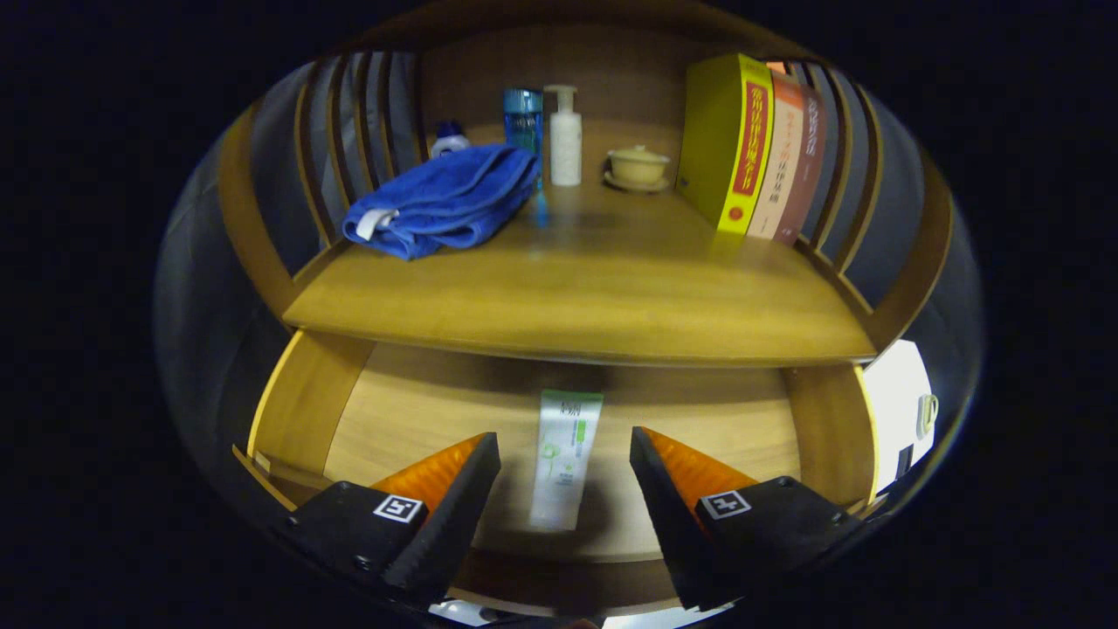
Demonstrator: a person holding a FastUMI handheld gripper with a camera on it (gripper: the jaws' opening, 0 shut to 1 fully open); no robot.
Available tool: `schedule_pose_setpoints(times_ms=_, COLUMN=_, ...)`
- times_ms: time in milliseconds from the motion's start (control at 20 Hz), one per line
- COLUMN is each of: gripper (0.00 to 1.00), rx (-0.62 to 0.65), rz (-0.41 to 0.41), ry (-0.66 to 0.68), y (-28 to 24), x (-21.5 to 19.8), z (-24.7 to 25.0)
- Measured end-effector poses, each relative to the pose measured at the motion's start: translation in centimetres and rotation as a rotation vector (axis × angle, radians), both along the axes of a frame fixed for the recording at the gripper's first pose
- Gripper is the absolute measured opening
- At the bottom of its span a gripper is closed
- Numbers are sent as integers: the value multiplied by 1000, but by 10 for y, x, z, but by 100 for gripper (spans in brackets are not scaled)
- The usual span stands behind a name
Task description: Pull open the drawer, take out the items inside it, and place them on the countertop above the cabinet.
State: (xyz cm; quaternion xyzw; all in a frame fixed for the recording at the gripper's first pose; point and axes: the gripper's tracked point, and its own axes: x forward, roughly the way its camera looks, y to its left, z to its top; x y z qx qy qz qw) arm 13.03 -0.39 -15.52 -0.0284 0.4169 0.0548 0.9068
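Observation:
The wooden drawer (pixel 306 411) stands pulled out below the countertop (pixel 576 297). A white tube with green print (pixel 563 459) lies lengthwise on the drawer's floor, its far end under the countertop's front edge. My gripper (pixel 565 445) is open above the drawer, one finger on each side of the tube and clear of it. On the countertop's left side lies a folded blue towel (pixel 445 201).
At the back of the countertop stand a blue bottle (pixel 522 122), a white pump bottle (pixel 564 135), a small white and blue bottle (pixel 449 137) and a lidded beige cup on a saucer (pixel 638 166). Upright books (pixel 755 148) fill the right side. Slatted rails flank both sides.

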Motion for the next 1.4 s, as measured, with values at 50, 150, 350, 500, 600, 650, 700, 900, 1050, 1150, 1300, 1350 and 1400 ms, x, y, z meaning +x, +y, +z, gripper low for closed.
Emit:
schedule_pose_setpoints(times_ms=50, gripper=99, rx=8, rz=-18, ry=33, y=-1, x=0, z=-4)
schedule_pose_setpoints(times_ms=150, gripper=99, rx=1, rz=-30, ry=80, y=-4, x=3, z=-14)
schedule_pose_setpoints(times_ms=350, gripper=99, rx=18, rz=-34, ry=175, y=4, x=9, z=-35)
schedule_pose_setpoints(times_ms=500, gripper=99, rx=40, rz=-44, ry=245, y=5, x=5, z=-47)
schedule_pose_setpoints(times_ms=600, gripper=100, rx=26, rz=-53, ry=258, y=1, x=8, z=-53)
schedule_pose_setpoints(times_ms=650, gripper=100, rx=35, rz=-54, ry=276, y=3, x=8, z=-55)
schedule_pose_setpoints(times_ms=700, gripper=99, rx=36, rz=-57, ry=295, y=5, x=8, z=-56)
schedule_pose_setpoints(times_ms=900, gripper=83, rx=10, rz=-47, ry=310, y=5, x=14, z=-60)
schedule_pose_setpoints(times_ms=1050, gripper=62, rx=-14, rz=-30, ry=286, y=2, x=15, z=-56)
schedule_pose_setpoints(times_ms=1150, gripper=60, rx=-2, rz=-29, ry=262, y=2, x=11, z=-57)
schedule_pose_setpoints(times_ms=1300, gripper=57, rx=19, rz=-16, ry=222, y=-1, x=5, z=-41)
schedule_pose_setpoints(times_ms=1350, gripper=57, rx=22, rz=-11, ry=206, y=-2, x=4, z=-34)
schedule_pose_setpoints(times_ms=1400, gripper=58, rx=28, rz=-8, ry=187, y=-3, x=3, z=-26)
